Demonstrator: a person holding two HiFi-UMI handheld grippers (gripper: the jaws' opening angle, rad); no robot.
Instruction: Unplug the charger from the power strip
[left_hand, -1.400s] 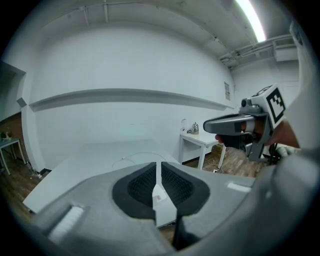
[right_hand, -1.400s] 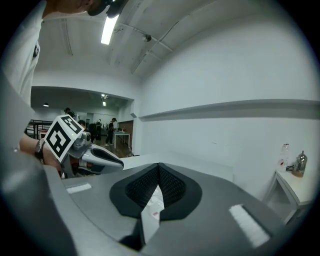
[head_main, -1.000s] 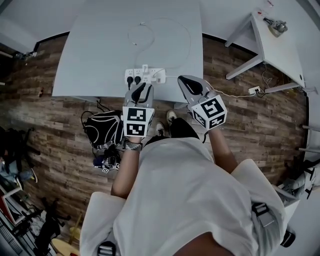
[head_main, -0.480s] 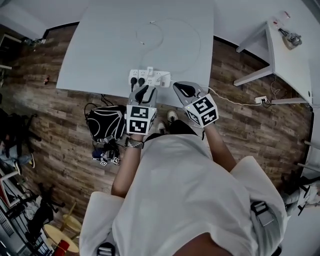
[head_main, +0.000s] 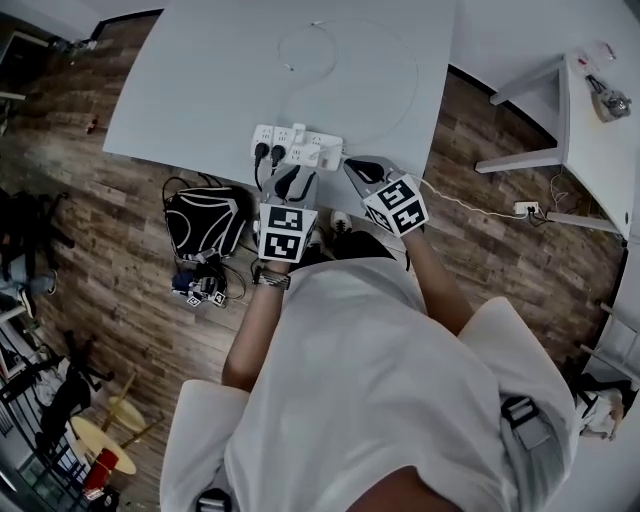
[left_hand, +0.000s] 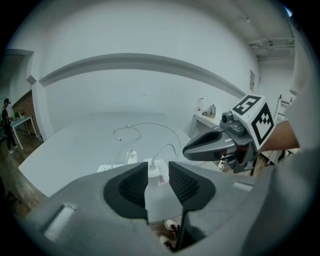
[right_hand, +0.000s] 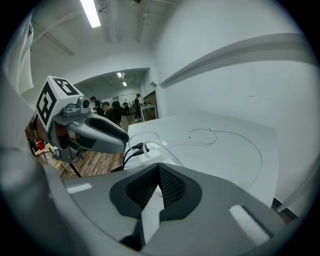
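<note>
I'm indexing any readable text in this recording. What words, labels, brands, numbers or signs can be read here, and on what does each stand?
Nothing here reads as text.
Power strip, beside the charger: small reddish print, too blurred to read.
Wall sign: too small to read.
Marker cubes: black-and-white square patterns only, no letters or numbers.

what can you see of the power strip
The power strip is a long white plastic-looking bar lying flat near the front edge of the table. Two black plugs sit in its left end, a white charger with a thin cable is plugged in midway, and a white cord leaves its right end.
</note>
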